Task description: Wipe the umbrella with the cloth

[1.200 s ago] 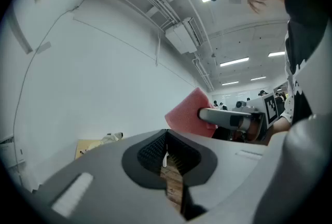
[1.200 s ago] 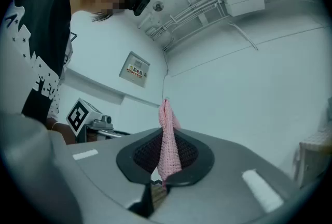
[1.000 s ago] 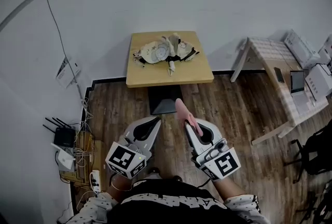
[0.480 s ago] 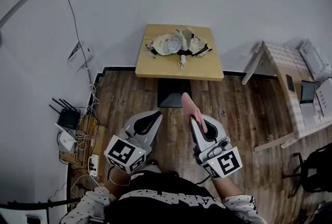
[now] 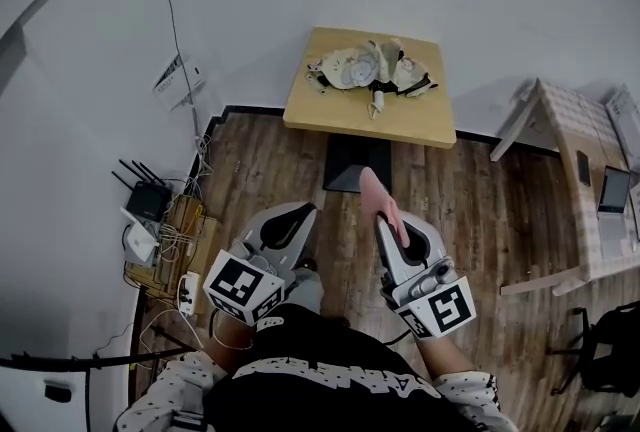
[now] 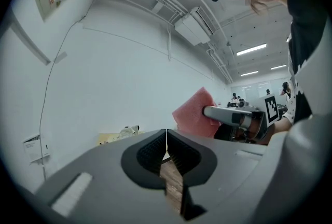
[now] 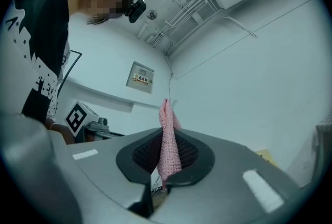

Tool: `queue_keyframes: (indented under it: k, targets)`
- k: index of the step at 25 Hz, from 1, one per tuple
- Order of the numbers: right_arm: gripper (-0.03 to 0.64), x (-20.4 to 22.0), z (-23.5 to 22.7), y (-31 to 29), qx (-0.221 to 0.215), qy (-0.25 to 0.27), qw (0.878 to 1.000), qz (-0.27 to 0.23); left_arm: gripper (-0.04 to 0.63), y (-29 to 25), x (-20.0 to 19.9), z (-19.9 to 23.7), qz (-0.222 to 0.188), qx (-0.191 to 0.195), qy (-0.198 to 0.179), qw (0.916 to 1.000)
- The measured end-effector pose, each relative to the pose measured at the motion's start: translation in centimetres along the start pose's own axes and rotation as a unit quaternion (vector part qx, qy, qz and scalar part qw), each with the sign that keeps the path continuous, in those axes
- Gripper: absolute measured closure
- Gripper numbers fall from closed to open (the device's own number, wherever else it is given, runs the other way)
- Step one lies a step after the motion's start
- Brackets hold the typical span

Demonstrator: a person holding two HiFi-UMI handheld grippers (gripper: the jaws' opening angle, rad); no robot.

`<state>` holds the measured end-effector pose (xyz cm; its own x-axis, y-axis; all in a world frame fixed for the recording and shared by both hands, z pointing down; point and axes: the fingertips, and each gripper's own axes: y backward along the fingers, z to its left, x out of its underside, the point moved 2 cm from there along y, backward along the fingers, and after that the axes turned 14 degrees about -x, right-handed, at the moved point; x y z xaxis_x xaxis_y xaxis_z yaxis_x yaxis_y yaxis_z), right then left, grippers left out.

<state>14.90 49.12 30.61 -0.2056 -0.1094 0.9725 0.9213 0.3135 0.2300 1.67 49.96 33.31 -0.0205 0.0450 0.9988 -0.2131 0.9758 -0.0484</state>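
The folded cream umbrella (image 5: 368, 70) lies on a small wooden table (image 5: 410, 120) by the wall, well ahead of both grippers. My right gripper (image 5: 384, 218) is shut on a pink cloth (image 5: 376, 196) that sticks out past its tips. In the right gripper view the pink cloth (image 7: 168, 140) stands upright, pinched between the jaws. My left gripper (image 5: 306, 212) is held level beside it, shut and with nothing in it. The left gripper view shows the left gripper (image 6: 166, 135) with its pads together, the pink cloth (image 6: 193, 112) to the right and the table (image 6: 110, 139) far off.
A router (image 5: 148, 202) and a tangle of cables and a power strip (image 5: 186, 290) lie on the floor at the left. A white patterned table (image 5: 585, 170) with a laptop stands at the right, and a black chair (image 5: 612, 350) sits beyond it. The wooden table has a black base (image 5: 352, 165).
The head view has swung, so the table and umbrella sit further right and higher in the picture. Both grippers keep their pose, the cloth still held in the right one.
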Motion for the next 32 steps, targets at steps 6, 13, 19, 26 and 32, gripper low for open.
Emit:
queue_keyframes:
  k: [6, 13, 19, 26, 32]
  targets:
    - [0.588, 0.3, -2.7, 0.7, 0.033, 0.01, 0.999, 0.016, 0.594, -3.7, 0.5, -0.6, -0.001, 0.034, 0.013, 0.9993]
    - [0.588, 1.0, -7.3, -1.7, 0.062, 0.027, 0.997, 0.035, 0.592, -9.4, 0.1, 0.7, -0.012, 0.077, 0.025, 0.9967]
    - [0.588, 2.5, -10.9, -6.6, 0.069, 0.032, 0.996, 0.048, 0.592, -14.3, 0.2, 5.9, -0.005, 0.086, 0.049, 0.995]
    - [0.588, 3.7, -15.5, -14.1, 0.08, 0.036, 0.994, 0.058, 0.594, -20.1, -0.6, 13.2, -0.008, 0.092, 0.036, 0.9951]
    - [0.588, 5.4, -19.5, -20.3, 0.094, 0.044, 0.993, 0.061, 0.592, -23.6, 0.4, 19.8, 0.009, 0.095, 0.035, 0.9948]
